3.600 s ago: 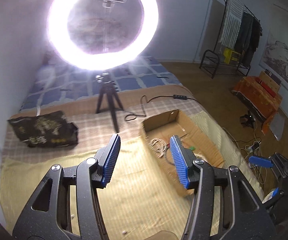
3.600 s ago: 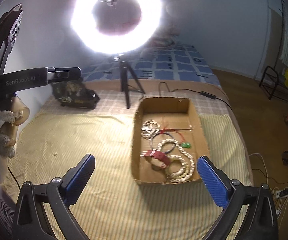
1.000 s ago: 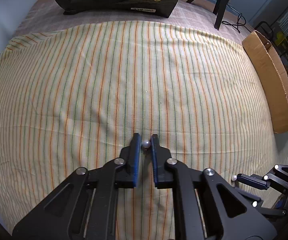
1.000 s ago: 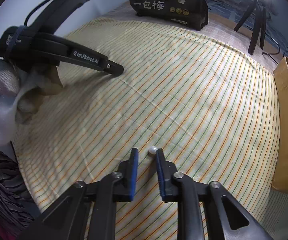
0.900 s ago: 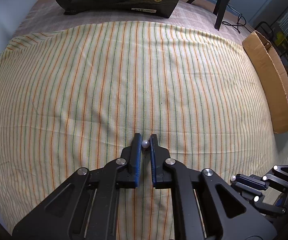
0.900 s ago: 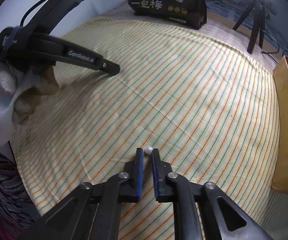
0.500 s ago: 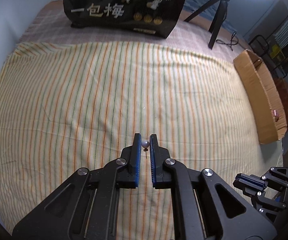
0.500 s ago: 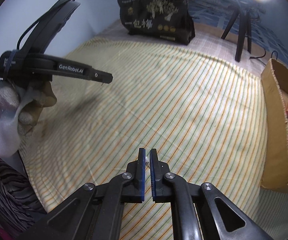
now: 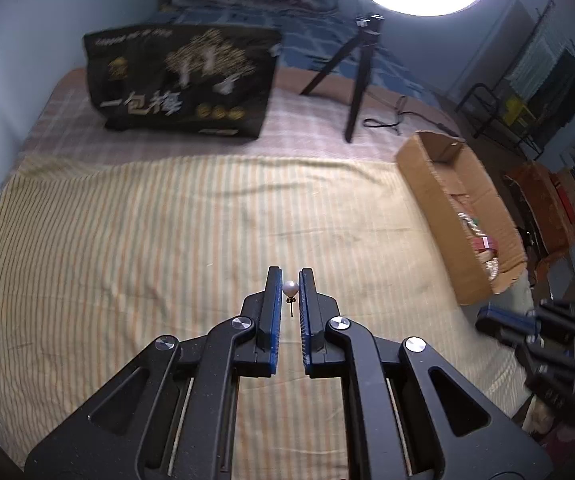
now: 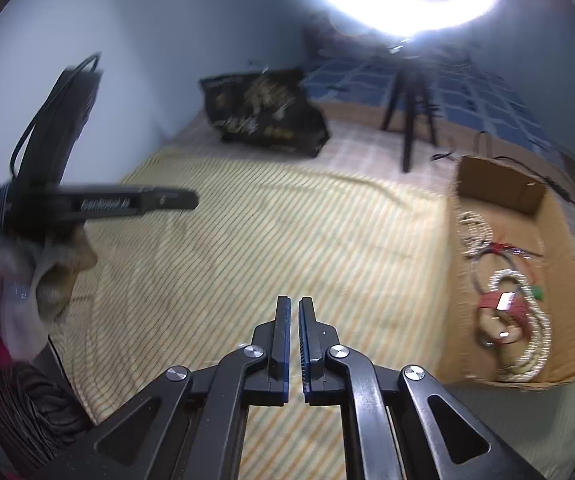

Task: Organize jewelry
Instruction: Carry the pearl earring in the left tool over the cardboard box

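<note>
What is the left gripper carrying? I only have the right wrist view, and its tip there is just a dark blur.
Observer: In the left wrist view, the left gripper is shut on a small white pearl stud earring, whose thin metal post points down between the blue pads.
Operator: Is the earring touching the bed?
Observer: No. It appears to hang clear above the yellow striped cloth, touched only by the pads.
Operator: Does that view show anything in the right gripper?
Observer: It cannot settle that. The right gripper is only a blue-and-black blur at the lower right, beside the near corner of the open brown cardboard box.
</note>
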A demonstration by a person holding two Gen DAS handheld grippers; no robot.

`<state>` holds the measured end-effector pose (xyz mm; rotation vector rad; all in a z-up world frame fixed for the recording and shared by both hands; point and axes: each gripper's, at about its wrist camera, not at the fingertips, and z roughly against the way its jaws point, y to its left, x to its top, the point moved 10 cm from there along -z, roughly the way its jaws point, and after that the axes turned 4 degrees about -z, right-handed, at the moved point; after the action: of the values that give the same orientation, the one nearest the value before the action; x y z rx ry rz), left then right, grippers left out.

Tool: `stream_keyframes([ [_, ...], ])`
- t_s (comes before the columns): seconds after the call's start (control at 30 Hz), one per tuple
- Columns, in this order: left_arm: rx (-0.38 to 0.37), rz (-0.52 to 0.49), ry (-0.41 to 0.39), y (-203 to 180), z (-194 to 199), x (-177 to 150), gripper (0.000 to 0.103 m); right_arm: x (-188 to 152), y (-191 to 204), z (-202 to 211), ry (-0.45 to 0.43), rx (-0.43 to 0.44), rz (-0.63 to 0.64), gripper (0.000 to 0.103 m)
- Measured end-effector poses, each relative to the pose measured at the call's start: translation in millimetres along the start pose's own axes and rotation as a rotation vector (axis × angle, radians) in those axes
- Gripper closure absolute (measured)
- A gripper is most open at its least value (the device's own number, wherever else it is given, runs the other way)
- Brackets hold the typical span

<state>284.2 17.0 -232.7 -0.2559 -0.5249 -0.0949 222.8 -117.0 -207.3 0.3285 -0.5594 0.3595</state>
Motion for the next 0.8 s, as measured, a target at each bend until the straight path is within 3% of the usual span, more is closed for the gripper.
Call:
stream_keyframes([
  [0.4, -0.071, -0.072, -0.049, -73.5, 2.2, 21.7, 0.097, 26.3, -83.1, 47.1, -0.102, -0.082, -0.135, 0.101],
  [0.8, -0.144, -0.117, -0.069, -138.6, -11.1, 41.5, 0.097, 45.6, -145.8, 54.5, -0.127, -0.130, -0.209, 0.101],
])
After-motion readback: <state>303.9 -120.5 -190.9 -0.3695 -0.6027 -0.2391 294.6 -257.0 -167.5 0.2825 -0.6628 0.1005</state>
